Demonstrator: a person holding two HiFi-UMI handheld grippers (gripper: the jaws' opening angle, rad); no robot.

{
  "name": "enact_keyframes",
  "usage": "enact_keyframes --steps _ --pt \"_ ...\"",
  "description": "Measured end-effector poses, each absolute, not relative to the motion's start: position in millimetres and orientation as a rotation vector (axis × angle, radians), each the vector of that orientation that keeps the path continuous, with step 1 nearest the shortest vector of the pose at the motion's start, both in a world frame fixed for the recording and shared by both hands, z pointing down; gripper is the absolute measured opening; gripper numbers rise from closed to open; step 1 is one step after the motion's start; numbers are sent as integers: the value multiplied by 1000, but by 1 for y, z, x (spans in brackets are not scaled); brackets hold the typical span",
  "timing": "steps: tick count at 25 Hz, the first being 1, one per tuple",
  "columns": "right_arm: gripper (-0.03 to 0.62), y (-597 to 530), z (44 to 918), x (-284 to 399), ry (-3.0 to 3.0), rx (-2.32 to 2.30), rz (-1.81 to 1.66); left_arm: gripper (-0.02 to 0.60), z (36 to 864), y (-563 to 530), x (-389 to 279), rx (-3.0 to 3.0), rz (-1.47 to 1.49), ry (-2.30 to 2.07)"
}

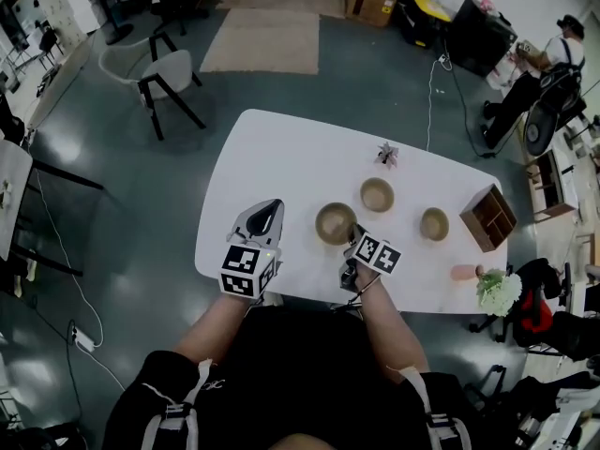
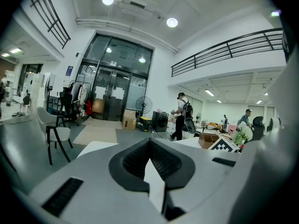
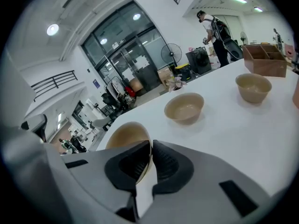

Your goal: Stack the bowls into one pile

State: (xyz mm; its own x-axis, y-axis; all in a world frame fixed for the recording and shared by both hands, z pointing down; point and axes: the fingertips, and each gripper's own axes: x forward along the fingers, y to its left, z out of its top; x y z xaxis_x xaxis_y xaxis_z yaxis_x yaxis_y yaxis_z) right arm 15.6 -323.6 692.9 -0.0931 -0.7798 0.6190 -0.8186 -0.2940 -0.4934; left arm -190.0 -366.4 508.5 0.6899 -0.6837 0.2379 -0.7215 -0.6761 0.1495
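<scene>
right gripper (image 3: 150, 146) pinching rim of nearest bowl (image 3: 124, 134), left gripper (image 2: 150, 143) closed, empty, middle bowl (image 3: 184, 107), far bowl (image 3: 253, 87) empty

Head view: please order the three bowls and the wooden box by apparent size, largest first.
1. wooden box
2. left bowl
3. middle bowl and right bowl: nearly alike, so unranked.

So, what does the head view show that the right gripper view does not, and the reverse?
Only the head view: the left gripper and the white flowers. Only the right gripper view: the right gripper clamped on the near bowl at its rim. Both: that bowl, the middle bowl, the far bowl, the wooden box, the white table.
</scene>
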Motion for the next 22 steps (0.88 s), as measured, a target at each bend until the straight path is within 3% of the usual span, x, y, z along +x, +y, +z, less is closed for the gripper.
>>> enact_keyframes --steps 11,22 --pt "35 -363 647 124 -1733 2349 1276 14 504 -370 -157 2680 234 -1108" --pt "40 -384 683 183 -1552 2392 1339 14 508 -365 -140 2655 279 -1159"
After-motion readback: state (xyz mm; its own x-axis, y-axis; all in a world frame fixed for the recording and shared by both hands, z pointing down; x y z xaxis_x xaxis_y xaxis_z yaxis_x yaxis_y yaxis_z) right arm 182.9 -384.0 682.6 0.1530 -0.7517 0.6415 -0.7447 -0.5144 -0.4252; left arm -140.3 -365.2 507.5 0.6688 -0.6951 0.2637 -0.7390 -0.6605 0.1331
